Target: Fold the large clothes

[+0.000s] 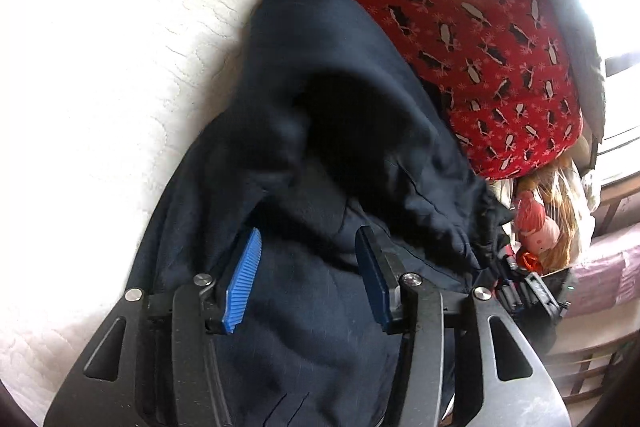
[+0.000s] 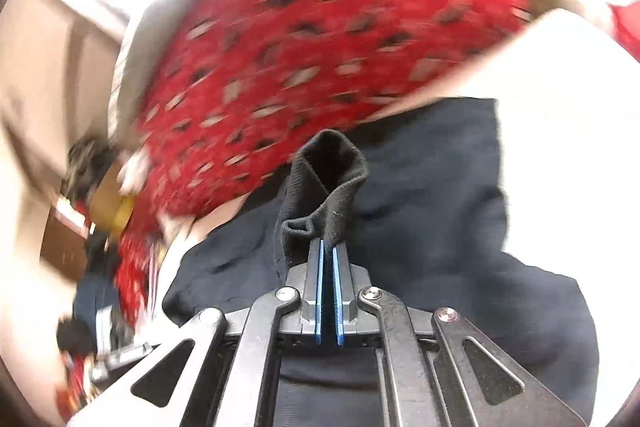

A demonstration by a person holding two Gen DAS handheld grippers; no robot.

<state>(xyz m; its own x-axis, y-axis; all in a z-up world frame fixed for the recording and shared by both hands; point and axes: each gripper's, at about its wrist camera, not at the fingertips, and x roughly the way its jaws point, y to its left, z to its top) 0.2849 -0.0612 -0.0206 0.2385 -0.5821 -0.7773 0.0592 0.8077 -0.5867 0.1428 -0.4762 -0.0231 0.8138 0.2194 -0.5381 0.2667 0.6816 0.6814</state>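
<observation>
Dark navy garment (image 1: pixel 320 147) lies bunched on the white quilted bed cover (image 1: pixel 92 67), against a red patterned pillow (image 1: pixel 460 7). Left gripper (image 1: pixel 308 251) stands half open, blue pads either side of a raised fold, seemingly not pressing it. Right gripper (image 2: pixel 329 247) is clamped tight on a black ribbed cuff (image 2: pixel 328 179); the background is motion-blurred.

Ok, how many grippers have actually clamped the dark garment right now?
1. The right gripper is shut on the dark garment's ribbed edge; the left gripper is open over it.
</observation>
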